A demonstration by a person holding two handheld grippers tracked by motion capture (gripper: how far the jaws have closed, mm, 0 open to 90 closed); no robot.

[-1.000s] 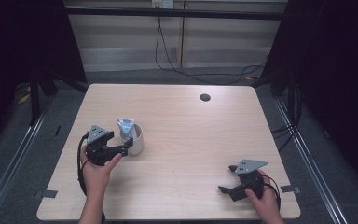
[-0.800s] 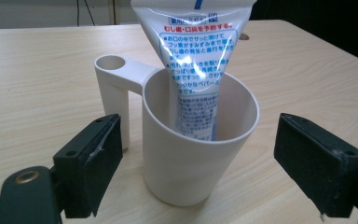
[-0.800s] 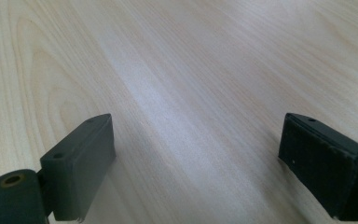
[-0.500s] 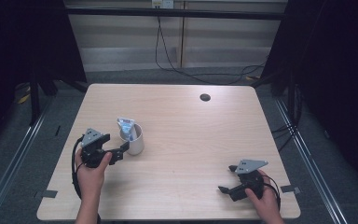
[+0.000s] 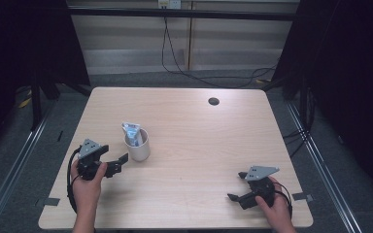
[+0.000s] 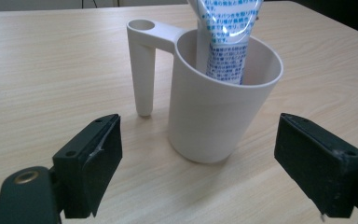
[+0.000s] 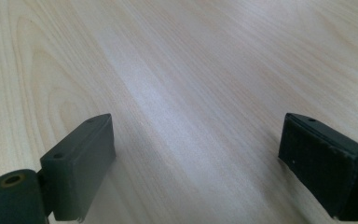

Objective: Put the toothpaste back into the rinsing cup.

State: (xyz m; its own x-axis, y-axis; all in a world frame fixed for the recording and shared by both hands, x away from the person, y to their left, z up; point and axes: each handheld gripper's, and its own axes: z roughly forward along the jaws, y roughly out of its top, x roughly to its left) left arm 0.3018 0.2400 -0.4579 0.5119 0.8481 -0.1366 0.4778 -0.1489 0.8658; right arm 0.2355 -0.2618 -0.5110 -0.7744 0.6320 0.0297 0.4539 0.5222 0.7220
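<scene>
Where woodgrain runs pale, smooth white handled cup, upright.

Setting: a lab or recording rig, not a home. A bare light-wood table with a round cable hole stands on grey carpet floor. Black curtains close off both sides. Metal rails run along the floor beside the table. Loose cables hang down the pale back wall from a socket and trail across the floor.
</scene>
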